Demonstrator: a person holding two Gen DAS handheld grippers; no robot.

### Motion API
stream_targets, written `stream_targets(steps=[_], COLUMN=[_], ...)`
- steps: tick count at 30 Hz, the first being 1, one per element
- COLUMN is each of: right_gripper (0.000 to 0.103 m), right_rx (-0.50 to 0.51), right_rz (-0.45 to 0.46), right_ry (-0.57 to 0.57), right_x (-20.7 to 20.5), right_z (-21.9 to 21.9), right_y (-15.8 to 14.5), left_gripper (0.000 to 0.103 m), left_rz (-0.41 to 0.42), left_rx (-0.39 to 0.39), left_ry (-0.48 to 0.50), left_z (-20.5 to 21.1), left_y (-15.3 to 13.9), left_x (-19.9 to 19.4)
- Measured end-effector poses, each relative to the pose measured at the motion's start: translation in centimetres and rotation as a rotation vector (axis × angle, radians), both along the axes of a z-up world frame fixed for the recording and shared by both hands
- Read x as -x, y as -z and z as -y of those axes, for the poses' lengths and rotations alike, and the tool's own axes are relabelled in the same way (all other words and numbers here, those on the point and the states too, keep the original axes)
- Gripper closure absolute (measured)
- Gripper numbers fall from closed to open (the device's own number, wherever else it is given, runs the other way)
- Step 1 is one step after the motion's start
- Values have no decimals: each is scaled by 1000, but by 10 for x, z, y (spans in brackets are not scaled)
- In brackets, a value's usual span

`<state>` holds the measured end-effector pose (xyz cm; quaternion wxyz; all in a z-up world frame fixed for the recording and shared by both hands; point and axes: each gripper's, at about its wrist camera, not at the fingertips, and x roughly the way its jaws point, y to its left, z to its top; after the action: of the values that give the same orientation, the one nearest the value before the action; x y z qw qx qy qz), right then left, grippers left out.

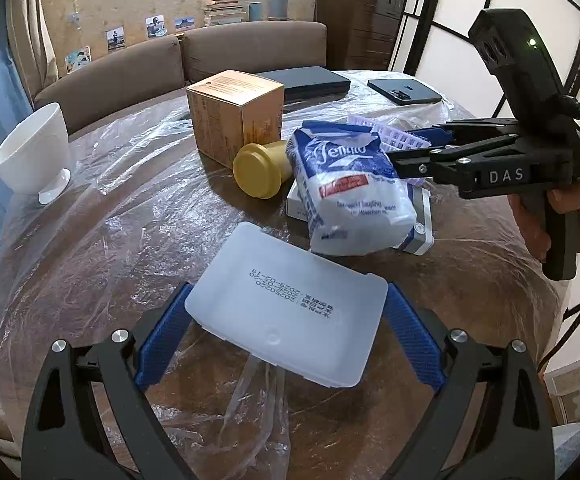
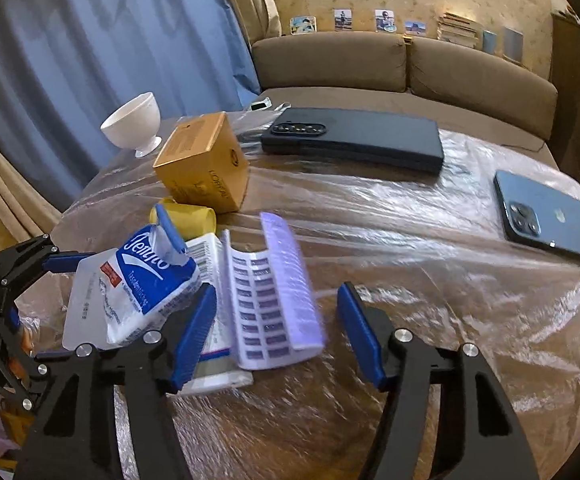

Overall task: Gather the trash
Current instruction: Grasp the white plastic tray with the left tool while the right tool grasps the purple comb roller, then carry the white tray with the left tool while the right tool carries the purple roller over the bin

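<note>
A white translucent plastic lid (image 1: 286,308) with a printed date hangs over the table, and my left gripper (image 1: 288,288) is shut on it, one blue pad on each short edge. The right wrist view shows the same lid (image 2: 86,300) at the left. A pale purple plastic grid tray (image 2: 274,292), blurred, stands tilted between the blue fingers (image 2: 194,332) of my right gripper (image 2: 277,292). A gap shows on both sides of the tray, so the jaws are open. A blue and white tissue pack (image 1: 350,188) lies on a small white carton (image 1: 420,220) just left of the tray.
Clear plastic film covers the round wooden table (image 1: 90,248). On it are a yellow container (image 1: 262,170) on its side, an orange carton (image 1: 236,116), a white footed cup (image 1: 32,152), a black case (image 1: 306,82) and a dark phone (image 2: 550,216). A brown sofa (image 1: 130,76) lies behind.
</note>
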<state>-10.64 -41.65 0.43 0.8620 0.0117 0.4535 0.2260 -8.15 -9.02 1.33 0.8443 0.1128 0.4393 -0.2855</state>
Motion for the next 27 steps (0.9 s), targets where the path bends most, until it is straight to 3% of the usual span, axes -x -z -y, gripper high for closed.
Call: stream_targets(steps=[3, 9, 27], right_gripper=[61, 61, 61], right_rx=[8, 12, -118], right_rz=[9, 15, 4], right_ry=[-20, -11, 106], right_x=[3, 14, 81], right_z=[-5, -2, 33], right_y=[-4, -6, -20], left_gripper=[8, 8, 8], left_rz=[6, 7, 6], left_rx=[0, 5, 59], left_ry=[-6, -27, -103], left_z=[0, -2, -20], left_y=[0, 0, -11], left_x=[0, 3, 20])
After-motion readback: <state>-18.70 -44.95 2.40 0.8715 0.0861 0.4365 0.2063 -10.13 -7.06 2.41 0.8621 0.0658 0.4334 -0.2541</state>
